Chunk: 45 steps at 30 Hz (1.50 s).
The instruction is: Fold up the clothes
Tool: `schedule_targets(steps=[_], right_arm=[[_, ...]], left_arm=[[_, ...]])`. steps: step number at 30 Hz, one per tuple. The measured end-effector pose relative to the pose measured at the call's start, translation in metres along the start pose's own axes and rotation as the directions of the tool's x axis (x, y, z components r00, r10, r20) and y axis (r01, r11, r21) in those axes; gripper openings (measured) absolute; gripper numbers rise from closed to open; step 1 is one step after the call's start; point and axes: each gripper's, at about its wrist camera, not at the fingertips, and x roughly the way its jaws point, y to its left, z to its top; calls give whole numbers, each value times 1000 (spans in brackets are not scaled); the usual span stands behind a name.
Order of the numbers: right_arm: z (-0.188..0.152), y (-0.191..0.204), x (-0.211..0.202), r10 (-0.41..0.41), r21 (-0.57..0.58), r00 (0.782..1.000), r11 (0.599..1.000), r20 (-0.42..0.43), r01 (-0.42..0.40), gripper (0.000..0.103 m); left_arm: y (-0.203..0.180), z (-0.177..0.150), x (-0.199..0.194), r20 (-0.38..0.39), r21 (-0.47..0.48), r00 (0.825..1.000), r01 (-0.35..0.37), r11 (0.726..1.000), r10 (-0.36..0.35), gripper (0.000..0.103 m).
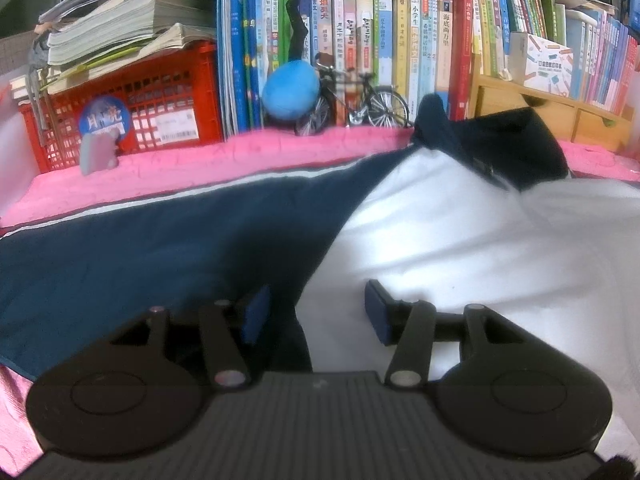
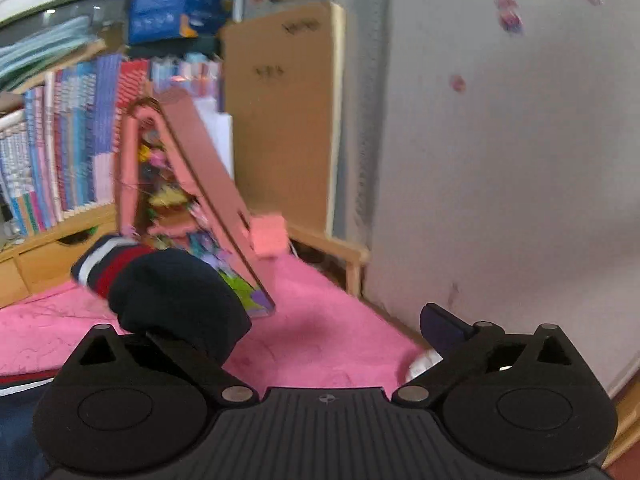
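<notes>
A white garment body (image 1: 460, 240) with a navy sleeve (image 1: 160, 248) and a navy collar (image 1: 500, 144) lies spread on the pink cloth (image 1: 200, 160). My left gripper (image 1: 316, 312) hovers low over the seam where navy meets white. Its blue pads (image 1: 378, 312) stand apart, and a dark fold of cloth lies loose between them. In the blurred right wrist view, my right gripper (image 2: 316, 328) is wide open. A navy sleeve end (image 2: 180, 300) with a red, white and navy striped cuff (image 2: 108, 264) hangs over its left finger and hides it. The right pad (image 2: 440, 328) is bare.
A red crate (image 1: 160, 92) under stacked papers, upright books (image 1: 400, 40), a blue ball (image 1: 290, 90) and a model bicycle (image 1: 360, 104) line the far edge. Wooden drawers (image 1: 560, 108) stand at the right. A pink slanted stand (image 2: 192, 184), a cardboard box (image 2: 280, 120) and a wall (image 2: 520, 160) close the right side.
</notes>
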Motion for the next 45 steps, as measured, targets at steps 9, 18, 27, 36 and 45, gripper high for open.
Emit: schedule_targets(steps=[9, 18, 27, 36, 45], right_arm=[[-23, -73, 26, 296, 483, 954, 842, -40, -241, 102], [-19, -101, 23, 309, 540, 949, 789, 66, -294, 102], [-24, -124, 22, 231, 636, 964, 726, 130, -260, 103], [-26, -76, -20, 480, 425, 866, 760, 142, -491, 102], [-70, 210, -106, 767, -248, 580, 527, -274, -813, 83]], left_arm=[[3, 0, 1, -8, 0, 1000, 18, 1000, -18, 54], [4, 0, 2, -9, 0, 1000, 21, 1000, -21, 55], [5, 0, 2, -12, 1, 1000, 15, 1000, -15, 58], [-6, 4, -13, 10, 112, 998, 61, 992, -62, 57], [-52, 38, -27, 9, 321, 945, 307, 896, -327, 33]])
